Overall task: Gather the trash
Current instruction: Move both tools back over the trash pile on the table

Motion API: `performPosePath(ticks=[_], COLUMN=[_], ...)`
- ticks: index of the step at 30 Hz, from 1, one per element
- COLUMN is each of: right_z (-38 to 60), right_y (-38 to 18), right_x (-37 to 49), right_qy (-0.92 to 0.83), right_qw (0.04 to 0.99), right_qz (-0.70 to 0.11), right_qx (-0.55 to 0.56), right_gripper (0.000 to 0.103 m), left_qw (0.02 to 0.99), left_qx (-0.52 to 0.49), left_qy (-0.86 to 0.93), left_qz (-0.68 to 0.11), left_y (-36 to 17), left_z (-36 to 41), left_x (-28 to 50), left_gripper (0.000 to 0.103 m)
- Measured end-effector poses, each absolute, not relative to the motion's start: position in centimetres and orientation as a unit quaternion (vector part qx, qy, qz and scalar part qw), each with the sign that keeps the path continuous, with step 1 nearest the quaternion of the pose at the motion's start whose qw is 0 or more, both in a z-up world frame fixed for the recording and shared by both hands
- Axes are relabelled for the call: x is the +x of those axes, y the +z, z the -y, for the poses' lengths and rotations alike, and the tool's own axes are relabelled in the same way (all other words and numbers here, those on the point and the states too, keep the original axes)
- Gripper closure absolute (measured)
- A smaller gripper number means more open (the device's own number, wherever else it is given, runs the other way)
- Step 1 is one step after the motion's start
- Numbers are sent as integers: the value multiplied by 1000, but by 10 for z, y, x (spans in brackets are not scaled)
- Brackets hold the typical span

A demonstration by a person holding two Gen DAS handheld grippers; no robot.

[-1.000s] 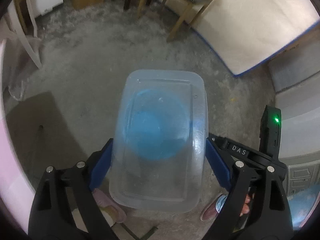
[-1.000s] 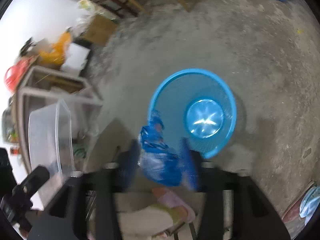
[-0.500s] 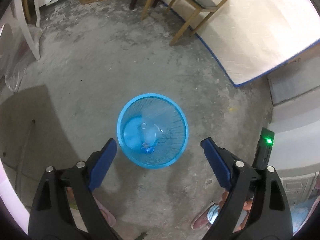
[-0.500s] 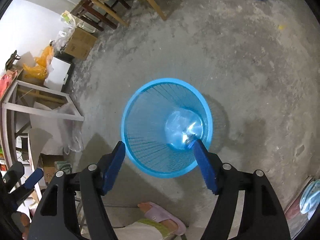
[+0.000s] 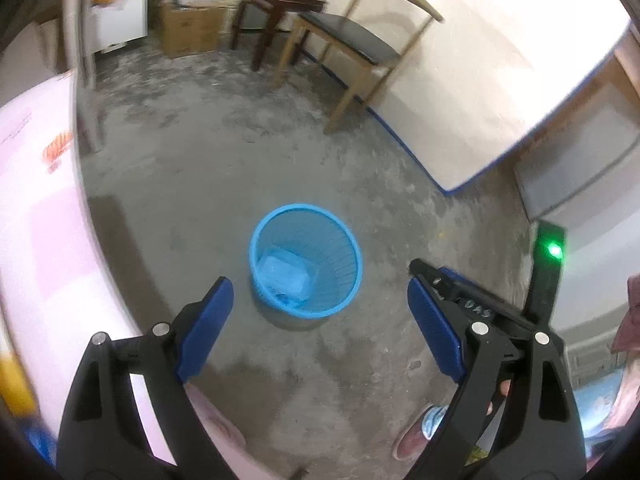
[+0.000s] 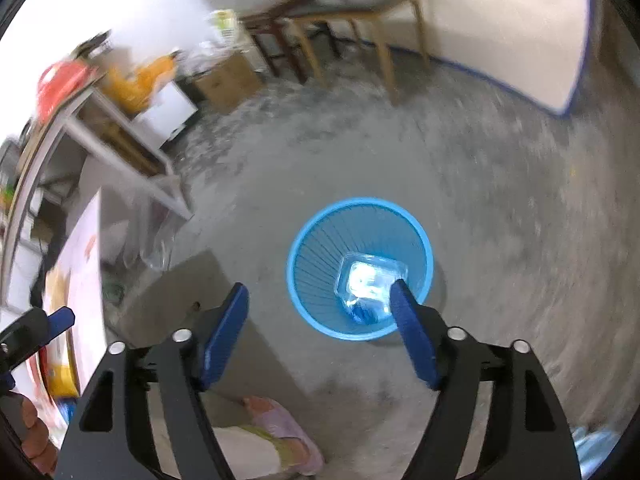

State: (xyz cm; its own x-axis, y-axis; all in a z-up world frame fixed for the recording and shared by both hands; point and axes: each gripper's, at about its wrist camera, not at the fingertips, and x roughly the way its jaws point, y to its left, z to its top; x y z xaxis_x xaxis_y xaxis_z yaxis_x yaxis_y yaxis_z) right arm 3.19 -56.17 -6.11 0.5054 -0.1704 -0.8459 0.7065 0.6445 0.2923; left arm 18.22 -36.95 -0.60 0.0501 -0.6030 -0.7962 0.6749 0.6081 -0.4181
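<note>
left jaws: your left gripper (image 5: 316,308) stands wide with nothing between the blue pads; past them you look down on the floor.
right jaws: your right gripper (image 6: 320,312) has just been opening its jaws and now stands wide too, nothing between them; the bin shows just beyond the right-hand pad.
bin: the round blue plastic mesh wastebasket (image 5: 256,248) stands upright on the grey concrete floor (image 5: 200,160), ahead of and below both pairs of jaws, well apart from them.
done: the clear rectangular plastic container (image 6: 374,276) lies at the bottom of the wastebasket, and a crumpled blue plastic wrapper (image 6: 360,312) lies beside it on the side nearer your jaws. both pieces look binned to me.
container axis: in the left view its long axis runs slantwise, from the left pad's side toward the far right; it looks to lie roughly flat, though the glare hides which face is up.
left to do: i judge more trash may wait on the pink-topped counter (image 5: 36,220) to the left of your left jaws; yellow and blue blurs show at its near edge, too smeared to name.
elsewhere: a wooden chair with a dark seat (image 5: 352,40) and a brown cardboard box (image 5: 188,28) stand far beyond the jaws; neither looks part of the job.
next: with both jaws free, you would probably turn toward the counter for another piece.
</note>
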Motion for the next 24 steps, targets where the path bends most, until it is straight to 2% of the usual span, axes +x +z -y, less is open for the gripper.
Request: performPosePath(ticks=[4, 7, 9, 11, 18, 24], right_z=[519, 489, 467, 441, 346, 268], right_y=[-25, -4, 12, 29, 42, 49], right_x=[47, 63, 74, 81, 121, 141], right_qy=[-280, -275, -261, -237, -173, -113], right_qw=[832, 842, 852, 868, 886, 899], right_qz=[-419, -427, -426, -413, -428, -423], right_qx=[232, 182, 157, 142, 54, -2], right_gripper=[17, 15, 9, 6, 6, 6], left_qw=[725, 751, 764, 778, 842, 868], left_qx=[-9, -38, -42, -46, -37, -63], left_qy=[-427, -410, -399, -388, -310, -241], left_qz=[-540, -516, -505, -493, -440, -430], left_y=[-5, 3, 9, 16, 39, 42], left_z=[315, 262, 235, 206, 102, 32], left_x=[172, 163, 158, 152, 131, 131], left_gripper=[18, 18, 18, 18, 18, 18])
